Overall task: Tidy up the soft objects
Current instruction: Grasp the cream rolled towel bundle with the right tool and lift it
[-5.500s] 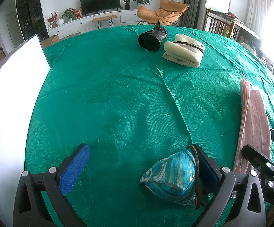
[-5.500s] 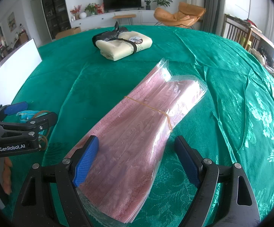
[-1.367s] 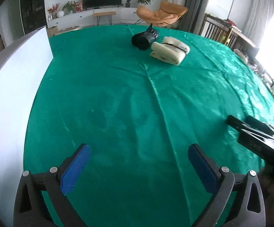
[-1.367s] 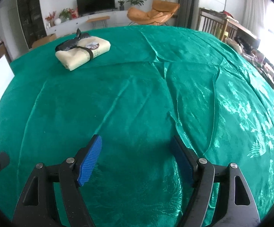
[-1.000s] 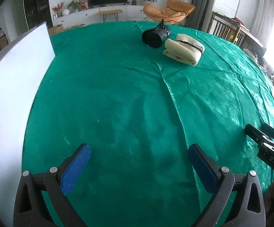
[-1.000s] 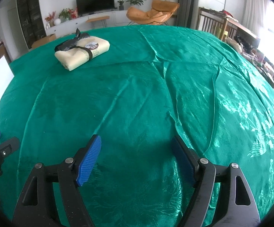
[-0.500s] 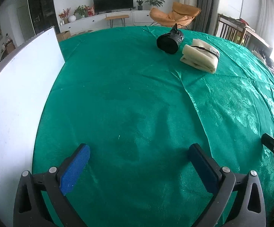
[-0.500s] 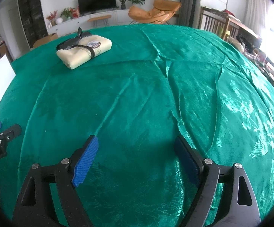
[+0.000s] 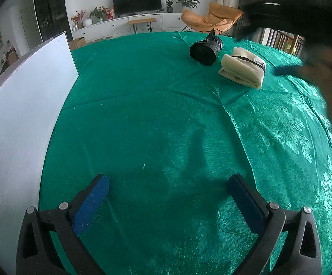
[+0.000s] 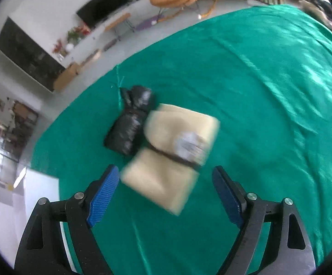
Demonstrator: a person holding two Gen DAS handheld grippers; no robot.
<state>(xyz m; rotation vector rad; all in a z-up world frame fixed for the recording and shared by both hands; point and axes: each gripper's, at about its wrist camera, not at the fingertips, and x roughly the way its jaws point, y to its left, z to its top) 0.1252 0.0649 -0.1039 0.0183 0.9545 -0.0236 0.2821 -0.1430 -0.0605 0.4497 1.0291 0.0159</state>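
A folded cream cloth (image 9: 242,70) bound with a dark strap lies on the green tablecloth, touching a black plastic-wrapped roll (image 9: 206,49) behind it. My right gripper (image 10: 169,189) is open and hovers over the near end of the cream cloth (image 10: 172,151), which lies between its blue pads; the black roll (image 10: 130,129) is just beyond. The right gripper and hand show as a dark blur (image 9: 303,52) at the upper right of the left wrist view. My left gripper (image 9: 169,194) is open and empty over bare cloth near the table's front.
A white board (image 9: 17,119) stands along the table's left edge. The green tablecloth (image 9: 166,114) covers the whole table. A TV stand and an orange chair (image 9: 211,19) are in the room beyond the far edge.
My right gripper has swung quickly up and across the table to the cream cloth and black roll. My left gripper has barely moved.
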